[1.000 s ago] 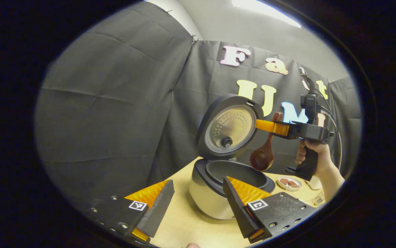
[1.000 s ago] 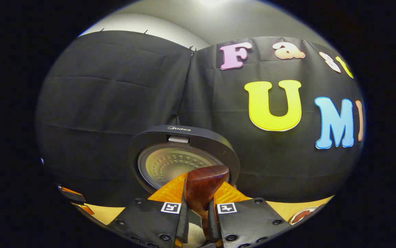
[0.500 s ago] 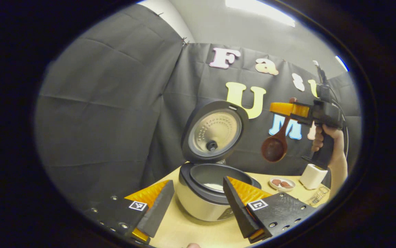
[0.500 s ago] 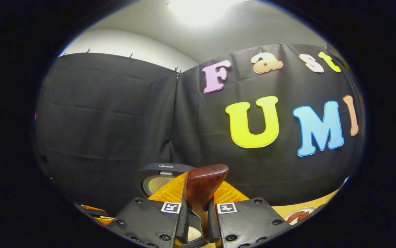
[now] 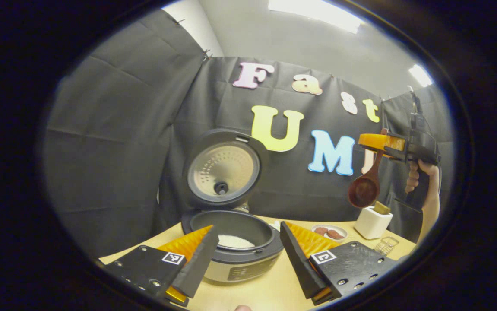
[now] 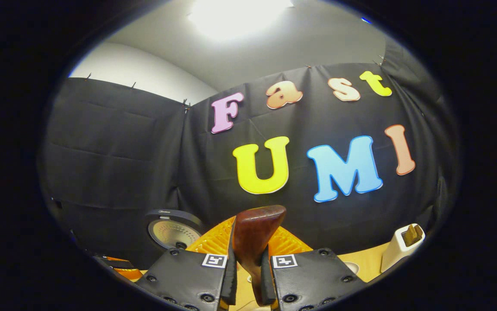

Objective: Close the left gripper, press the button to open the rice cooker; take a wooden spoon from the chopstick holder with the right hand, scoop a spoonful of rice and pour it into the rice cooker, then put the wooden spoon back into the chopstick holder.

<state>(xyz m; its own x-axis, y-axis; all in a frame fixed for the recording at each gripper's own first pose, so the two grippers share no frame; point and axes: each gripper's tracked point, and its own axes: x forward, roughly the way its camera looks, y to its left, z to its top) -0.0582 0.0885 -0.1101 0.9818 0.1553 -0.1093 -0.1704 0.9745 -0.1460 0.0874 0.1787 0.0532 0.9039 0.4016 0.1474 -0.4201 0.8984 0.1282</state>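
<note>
Black cloth all around the booth, and a light wooden counter (image 5: 270,293) carrying everything. Rice cooker (image 5: 235,246) sits with its lid up and a bit of white rice in the pot, so I'd say the pour is done and what's left is returning the spoon. Right hand-held gripper (image 5: 371,141) is clamped on the handle of the wooden spoon (image 5: 364,190), which hangs bowl-down in the air just above the white chopstick holder (image 5: 372,222). Left hand-held gripper (image 5: 248,255) hovers near the cooker with its jaws spread, gripping nothing.

What could go wrong from here: the spoon dangles loosely, so if it swings on the way down the bowl could catch the holder's rim and tip it over. That holder already has something wooden poking out, which narrows the opening. Letting go too early would drop the spoon onto the small dish (image 5: 329,232) beside it.
</note>
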